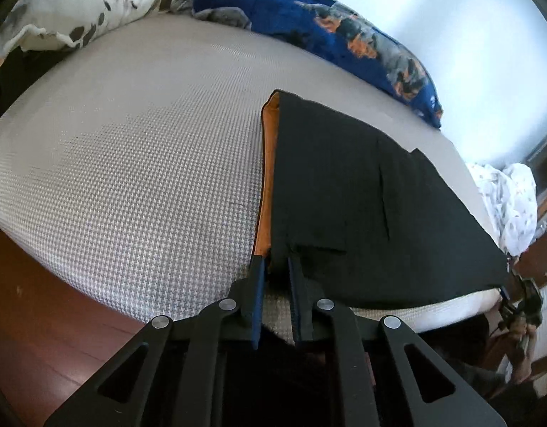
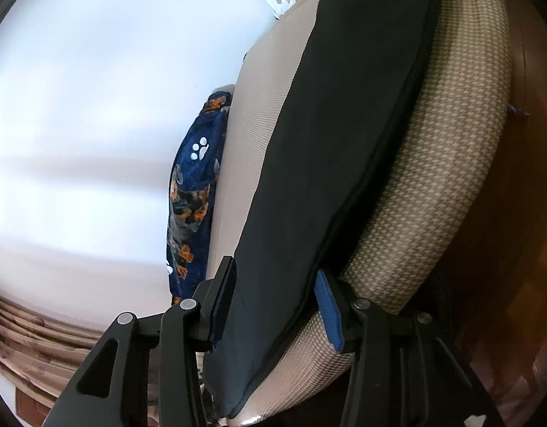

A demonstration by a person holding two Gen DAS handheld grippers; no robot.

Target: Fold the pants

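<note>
While the black pants [image 1: 362, 192] lay flat on the bed's houndstooth-patterned mattress [image 1: 138, 163], a white pillow with dark spots [image 1: 85, 3] sat at the far left corner in the left wrist view, and a blue blanket printed with dogs [image 1: 327, 32] ran along the far side against the pale wall [image 1: 451, 17]. The pants occupied the right half of the mattress, reaching its near edge, with an orange inner band [image 1: 268, 178] showing along their left edge. The left tongs [image 1: 275, 267] were clenched on the near left corner of the pants, where the orange band ended, the fingers drawn close together with the cloth pinched between them. To the far right, beyond the mattress, white patterned bedding [image 1: 511, 203] was bunched up, and the other tool with part of a hand was dimly visible at the right corner of the pants. In the right wrist view, the scene appeared rolled on its side: the wall filled the left, then the blue blanket, then the pants stretching away over the mattress. The right tongs [image 2: 277, 284] were partly spread, straddling the near end of the pants; whether their pads actually pressed the cloth could not be told.
</note>
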